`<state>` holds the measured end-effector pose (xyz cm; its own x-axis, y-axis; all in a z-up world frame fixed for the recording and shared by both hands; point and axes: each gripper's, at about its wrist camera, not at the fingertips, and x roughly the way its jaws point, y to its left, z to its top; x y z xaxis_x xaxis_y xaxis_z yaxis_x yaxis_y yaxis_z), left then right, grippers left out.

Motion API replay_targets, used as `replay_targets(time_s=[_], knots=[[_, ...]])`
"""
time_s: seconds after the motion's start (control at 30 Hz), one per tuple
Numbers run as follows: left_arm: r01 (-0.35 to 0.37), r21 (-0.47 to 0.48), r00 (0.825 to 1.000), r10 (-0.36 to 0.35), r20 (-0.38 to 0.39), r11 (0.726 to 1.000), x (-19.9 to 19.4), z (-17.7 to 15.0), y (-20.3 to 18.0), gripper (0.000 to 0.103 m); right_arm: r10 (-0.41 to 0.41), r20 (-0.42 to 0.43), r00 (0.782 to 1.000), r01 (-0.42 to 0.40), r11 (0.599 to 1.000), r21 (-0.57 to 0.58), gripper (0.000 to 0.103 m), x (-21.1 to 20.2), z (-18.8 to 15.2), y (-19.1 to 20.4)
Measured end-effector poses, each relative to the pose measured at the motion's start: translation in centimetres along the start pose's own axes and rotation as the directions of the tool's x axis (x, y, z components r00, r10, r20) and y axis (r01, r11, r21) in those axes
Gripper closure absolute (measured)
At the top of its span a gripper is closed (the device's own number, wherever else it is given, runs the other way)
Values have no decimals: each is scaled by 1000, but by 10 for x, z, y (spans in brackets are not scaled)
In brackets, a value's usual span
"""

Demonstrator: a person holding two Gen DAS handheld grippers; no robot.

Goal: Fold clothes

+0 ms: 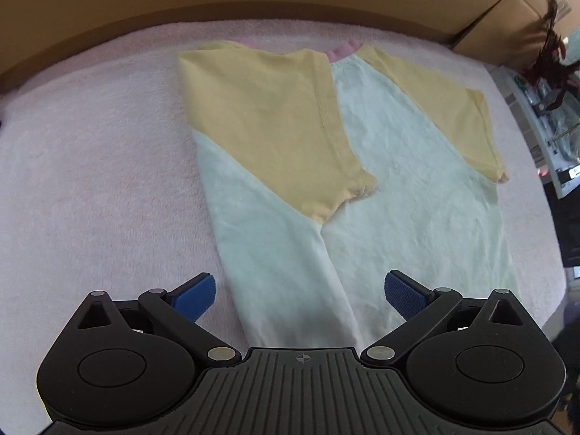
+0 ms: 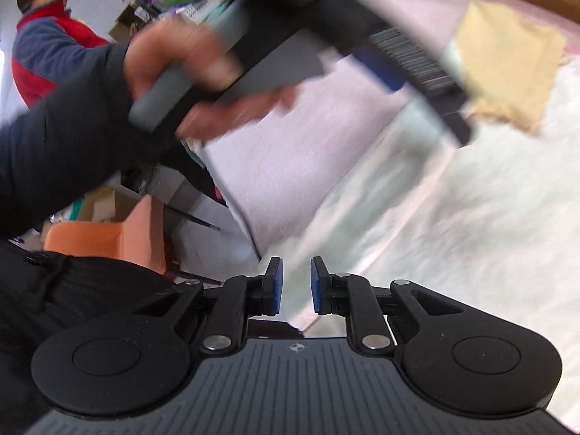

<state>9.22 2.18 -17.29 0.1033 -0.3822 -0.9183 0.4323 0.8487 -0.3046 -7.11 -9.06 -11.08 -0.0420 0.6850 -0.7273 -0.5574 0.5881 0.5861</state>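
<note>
The shirt (image 1: 362, 188) lies flat on the pink-covered bench (image 1: 90, 166), left side and yellow sleeve (image 1: 268, 119) folded inward. Left tool (image 1: 299, 295) hangs spread wide over the hem, holding nothing. Right tool (image 2: 296, 286) stands narrowly parted astride a cloth edge, pads not visibly pressing. Risk: a shallow bite slips, undoing the fold.

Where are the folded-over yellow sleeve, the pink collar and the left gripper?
folded yellow sleeve (image 1: 275, 123), left wrist view, middle of the panel.
pink collar (image 1: 342, 50), left wrist view, its exposed band.
left gripper (image 1: 300, 295), left wrist view, midway between its blue pads.
</note>
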Motion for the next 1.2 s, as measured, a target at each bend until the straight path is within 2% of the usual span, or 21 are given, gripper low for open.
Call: replay_targets(time_s=[0.03, 0.07, 0.17, 0.23, 0.3, 0.33, 0.43, 0.6, 0.7, 0.73, 0.77, 0.9, 0.93, 1.0, 1.03, 1.1, 1.2], knots=[[4, -4, 1000, -3, 11, 1000, -6, -10, 1, 0, 0, -8, 1000, 0, 1000, -8, 75, -9, 4, -7], [7, 1, 1000, -7, 18, 1000, -9, -22, -2, 0, -39, -12, 999, 38, 999, -22, 71, -17, 7, -13], [31, 22, 999, -32, 26, 999, -15, -54, -14, 0, -169, -4, 986, 169, 985, -36, 68, -40, 18, -35], [49, 36, 999, -50, 9, 998, -10, -74, -23, 0, -233, 63, 970, 233, 972, 18, 68, -49, 29, -51], [58, 59, 998, -56, -32, 997, 1, -91, -35, 0, -251, 154, 956, 242, 967, 78, 69, -66, 45, -77], [57, 72, 997, -53, -53, 996, 8, -98, -40, 0, -251, 185, 950, 237, 967, 95, 69, -64, 54, -84], [-4, 156, 999, 10, -37, 988, 11, -115, -55, 0, -274, 229, 934, 262, 962, 81, 72, -44, 84, -94], [5, 119, 999, -1, -32, 993, 8, -122, -48, 0, -282, 190, 940, 296, 954, -52, 73, 10, 118, -95], [-19, 140, 999, 24, -32, 990, 10, -125, -53, 0, -336, 154, 929, 353, 930, -103, 74, 40, 137, -104], [-30, 150, 999, 35, -33, 988, 10, -127, -55, 0, -376, 163, 912, 397, 910, -121, 85, 45, 143, -108], [-40, 161, 998, 46, -34, 986, 11, -129, -57, 0, -399, 194, 896, 427, 895, -129, 89, 46, 149, -111], [-71, 214, 996, 82, -41, 974, 13, -136, -64, 0, -521, 265, 811, 544, 839, -16, 90, 39, 175, -137], [-72, 219, 995, 84, -47, 973, 13, -136, -65, 0, -516, 270, 813, 532, 847, 14, 94, 36, 178, -143], [-63, 213, 995, 79, -66, 975, 12, -135, -64, 0, -506, 276, 817, 511, 858, 60, 92, 27, 180, -145], [-48, 190, 995, 63, -76, 981, 10, -133, -61, 0, -502, 298, 812, 510, 858, 56, 87, 21, 178, -139], [-7, 113, 997, 15, -72, 994, 1, -127, -50, 0, -468, 326, 822, 476, 877, 60, 87, 7, 168, -129], [25, 35, 999, -24, -23, 999, -13, -116, -37, 0, -394, 318, 862, 390, 917, 78, 87, -7, 145, -118]])
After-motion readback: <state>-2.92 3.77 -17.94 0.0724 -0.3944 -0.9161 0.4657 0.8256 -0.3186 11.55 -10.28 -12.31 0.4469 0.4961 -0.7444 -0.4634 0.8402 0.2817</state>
